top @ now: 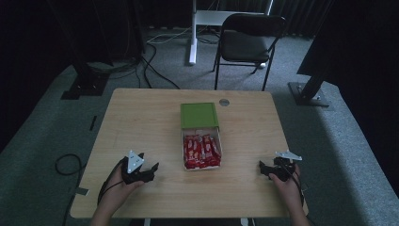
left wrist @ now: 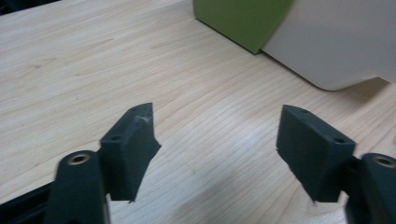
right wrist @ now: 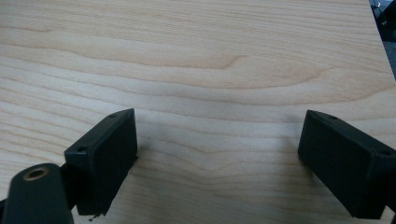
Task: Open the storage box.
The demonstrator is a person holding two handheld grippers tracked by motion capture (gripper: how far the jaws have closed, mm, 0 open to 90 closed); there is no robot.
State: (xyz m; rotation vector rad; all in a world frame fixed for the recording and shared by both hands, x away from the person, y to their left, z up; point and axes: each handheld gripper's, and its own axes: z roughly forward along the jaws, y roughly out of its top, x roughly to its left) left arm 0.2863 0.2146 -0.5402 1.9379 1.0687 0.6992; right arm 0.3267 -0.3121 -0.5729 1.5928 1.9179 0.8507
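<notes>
A light wooden table [top: 141,117] stands on grey carpet [top: 42,136] in a dim room, with dark curtains along the far side. Beyond its far edge sits 1 black folding chair [top: 247,42] beside a white post [top: 192,33]. Black cables [top: 155,66] trail across the floor at far left.

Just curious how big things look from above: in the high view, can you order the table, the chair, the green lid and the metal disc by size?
1. Table
2. Chair, though it stands farther away
3. Green lid
4. Metal disc
</notes>
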